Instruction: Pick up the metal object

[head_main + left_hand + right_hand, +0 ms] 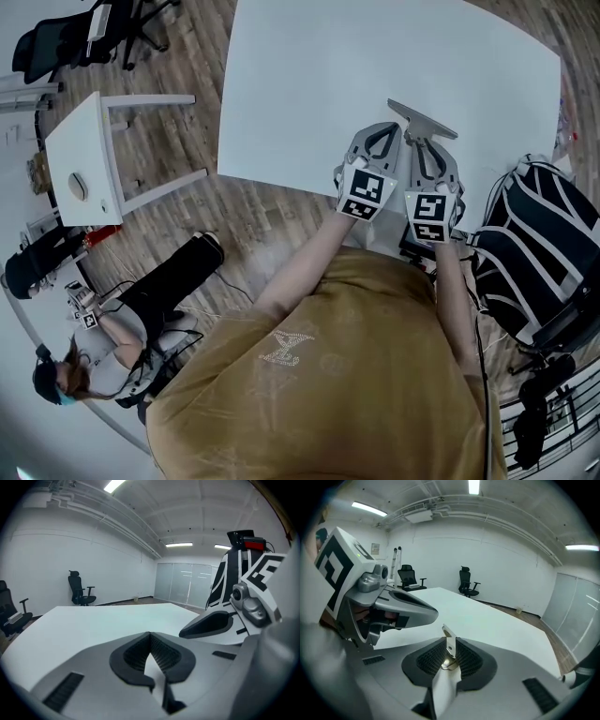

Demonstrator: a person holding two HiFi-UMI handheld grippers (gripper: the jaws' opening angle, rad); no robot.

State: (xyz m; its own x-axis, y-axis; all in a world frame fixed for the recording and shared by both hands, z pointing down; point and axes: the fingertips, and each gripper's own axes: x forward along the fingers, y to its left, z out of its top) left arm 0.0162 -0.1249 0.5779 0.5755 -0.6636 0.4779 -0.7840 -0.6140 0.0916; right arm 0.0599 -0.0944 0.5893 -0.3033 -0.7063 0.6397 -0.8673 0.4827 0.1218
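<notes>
The worktop [375, 66] fills the upper middle and right of the head view. Over its lower edge, right of centre, the left gripper [379, 137] sits just beside the right gripper [424, 127]. A metal object [450, 645] stands between the right jaws. A bag [539, 248] lies at the right edge. A small table [80, 159] stands upper left, with a chair [56, 42] above it. A person [122, 347] sits lower left.

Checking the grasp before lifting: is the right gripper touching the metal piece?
Touching. In the right gripper view, the right gripper has its jaws shut on the metal piece, which sticks up from between them.
</notes>
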